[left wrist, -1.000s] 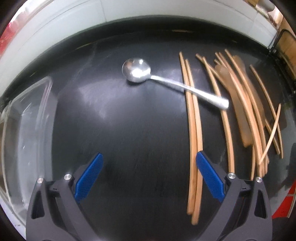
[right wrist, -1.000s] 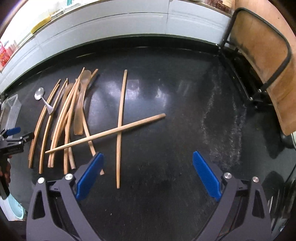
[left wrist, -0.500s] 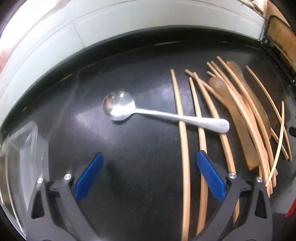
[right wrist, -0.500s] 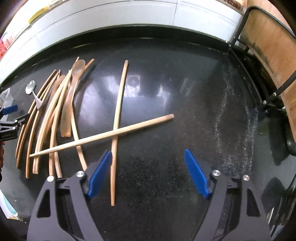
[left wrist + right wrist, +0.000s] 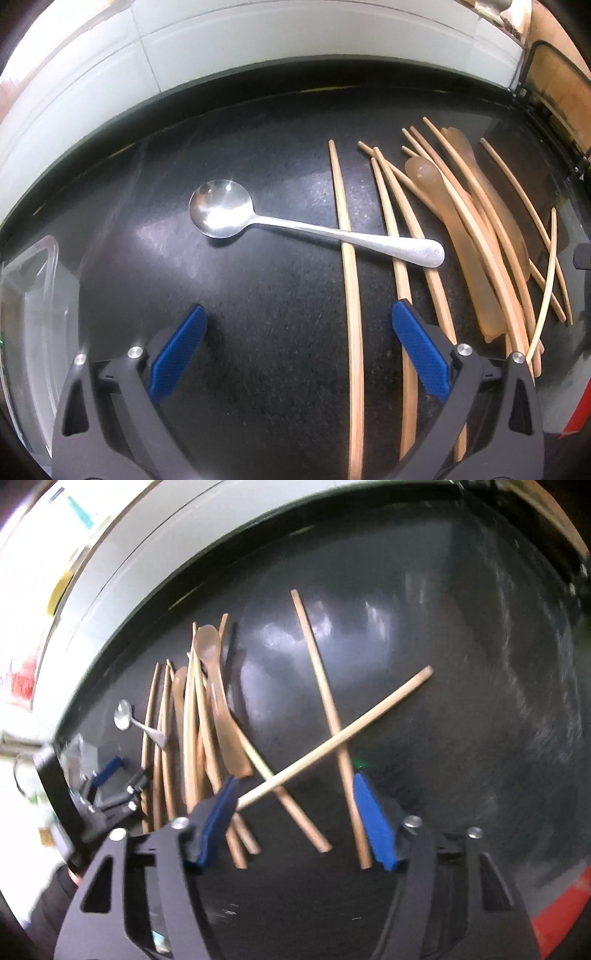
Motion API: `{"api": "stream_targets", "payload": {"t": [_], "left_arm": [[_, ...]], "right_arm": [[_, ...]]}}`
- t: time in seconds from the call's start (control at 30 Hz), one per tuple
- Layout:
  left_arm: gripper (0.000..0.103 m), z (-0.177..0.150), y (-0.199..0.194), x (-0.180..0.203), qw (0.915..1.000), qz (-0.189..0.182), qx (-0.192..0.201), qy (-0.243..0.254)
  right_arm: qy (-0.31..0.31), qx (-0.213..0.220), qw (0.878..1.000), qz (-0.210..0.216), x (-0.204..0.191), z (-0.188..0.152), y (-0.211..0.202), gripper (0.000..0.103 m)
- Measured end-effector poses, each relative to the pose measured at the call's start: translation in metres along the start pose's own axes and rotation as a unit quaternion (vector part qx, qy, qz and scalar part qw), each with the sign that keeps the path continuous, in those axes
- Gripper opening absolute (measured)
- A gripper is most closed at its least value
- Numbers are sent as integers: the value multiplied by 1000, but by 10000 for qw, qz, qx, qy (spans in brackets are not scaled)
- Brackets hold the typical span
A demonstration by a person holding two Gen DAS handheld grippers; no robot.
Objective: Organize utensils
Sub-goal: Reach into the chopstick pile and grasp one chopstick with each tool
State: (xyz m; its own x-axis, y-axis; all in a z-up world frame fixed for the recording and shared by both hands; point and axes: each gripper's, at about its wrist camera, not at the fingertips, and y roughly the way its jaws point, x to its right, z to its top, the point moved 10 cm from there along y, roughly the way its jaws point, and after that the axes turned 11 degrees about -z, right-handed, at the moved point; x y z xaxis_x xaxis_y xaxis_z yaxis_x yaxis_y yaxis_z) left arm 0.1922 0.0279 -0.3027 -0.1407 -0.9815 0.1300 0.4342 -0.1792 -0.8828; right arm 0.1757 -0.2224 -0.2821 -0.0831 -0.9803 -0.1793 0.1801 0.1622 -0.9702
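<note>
A metal spoon (image 5: 314,229) lies on the black table (image 5: 258,332), its handle resting across wooden chopsticks (image 5: 349,295). More chopsticks and two brown wooden spoons (image 5: 458,236) lie to the right. My left gripper (image 5: 295,347) is open and empty, just short of the metal spoon. In the right wrist view my right gripper (image 5: 295,819) is open, low over two crossed chopsticks (image 5: 332,738); one chopstick's near end lies against its left finger. The metal spoon (image 5: 125,716) and left gripper (image 5: 110,782) show at the left there.
A clear plastic container (image 5: 33,332) stands at the table's left edge. A white tiled wall (image 5: 221,55) runs behind the table. A chair frame (image 5: 554,92) stands at the far right. A red object (image 5: 565,915) lies at the near right edge.
My left gripper moved closer to the metal spoon. My right gripper moved forward, down and left over the crossed chopsticks and tilted; its jaws narrowed a little.
</note>
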Motion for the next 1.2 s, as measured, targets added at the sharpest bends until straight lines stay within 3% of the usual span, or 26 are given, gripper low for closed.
{"api": "stream_targets", "payload": {"t": [0.2, 0.4, 0.47, 0.53, 0.67, 0.7, 0.77, 0.83, 0.93, 1.03, 1.2], "left_arm": [[98, 3, 1, 1, 9997, -122, 102, 170], [94, 3, 1, 0, 9997, -139, 142, 165], [83, 6, 0, 6, 9994, -162, 195, 242], [59, 9, -3, 13, 9989, -190, 236, 348], [28, 14, -2, 28, 9983, -175, 211, 509], [16, 15, -1, 31, 9981, -126, 205, 570], [6, 16, 0, 36, 9974, 34, 215, 690], [6, 16, 1, 38, 9973, 108, 253, 683], [5, 18, -1, 39, 9987, 47, 171, 471], [5, 24, -13, 41, 9994, -67, 179, 287], [5, 40, -66, 51, 9984, -280, 489, 29]], "right_arm": [[521, -334, 9980, -116, -8, 0, 16, 55], [719, -340, 9950, -607, -5, -2, 27, 41], [723, -296, 9940, -767, -4, 3, 28, 36], [742, -309, 9925, -924, -6, 5, 29, 31], [440, -243, 9904, -1288, -12, 6, 29, 25], [371, -211, 9895, -1382, -13, 7, 28, 20], [206, -133, 9867, -1607, -13, 5, 27, 14], [2, -75, 9843, -1762, -17, 2, 25, 8], [-449, 120, 9809, -1889, -24, -1, 23, 8], [-535, 96, 9837, -1715, -35, -7, 21, 7], [-688, 426, 9872, -1377, -35, -3, -22, 7]]}}
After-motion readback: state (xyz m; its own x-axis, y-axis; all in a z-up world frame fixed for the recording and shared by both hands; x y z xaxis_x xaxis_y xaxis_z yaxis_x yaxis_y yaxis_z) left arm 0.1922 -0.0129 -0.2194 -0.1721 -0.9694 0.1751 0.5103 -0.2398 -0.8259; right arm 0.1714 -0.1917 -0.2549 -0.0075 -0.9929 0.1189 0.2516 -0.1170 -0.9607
